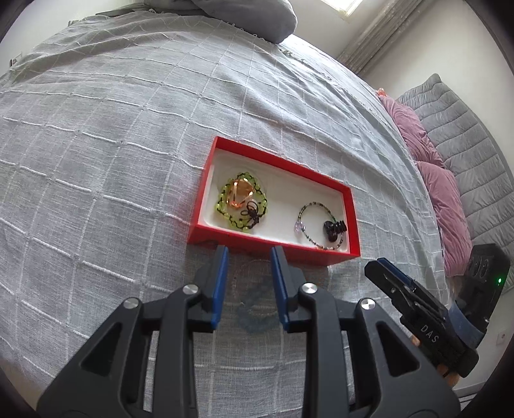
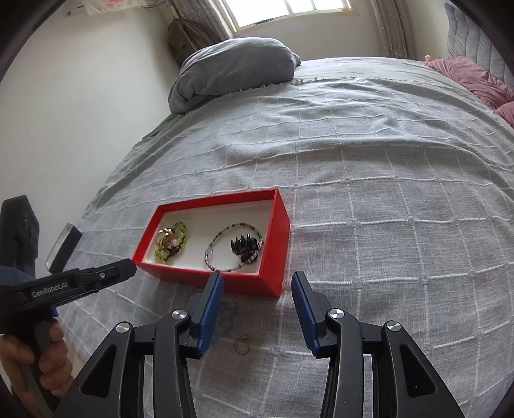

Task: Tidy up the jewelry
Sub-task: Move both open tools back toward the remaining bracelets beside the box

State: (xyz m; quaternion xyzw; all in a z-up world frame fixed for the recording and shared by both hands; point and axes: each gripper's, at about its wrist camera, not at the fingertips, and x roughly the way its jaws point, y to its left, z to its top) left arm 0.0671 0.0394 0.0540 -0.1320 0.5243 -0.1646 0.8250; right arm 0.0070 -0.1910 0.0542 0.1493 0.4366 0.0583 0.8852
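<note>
Covering the bed, a grey checked bedspread (image 2: 369, 199) bears a red box (image 2: 276, 244) — window (image 2: 289, 13) beyond, both grippers (image 1: 249, 254) (image 2: 257, 276) released nearby.

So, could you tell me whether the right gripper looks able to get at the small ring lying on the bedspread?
Probably yes. The small ring lies bare on the bedspread just ahead of the right gripper, whose jaws stand apart and empty, with nothing covering it.

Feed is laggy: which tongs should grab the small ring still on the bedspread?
Right, probably. The small ring lies just ahead of the open right tongs, nearly between its fingers; the left wrist view doesn't clearly show it.
</note>
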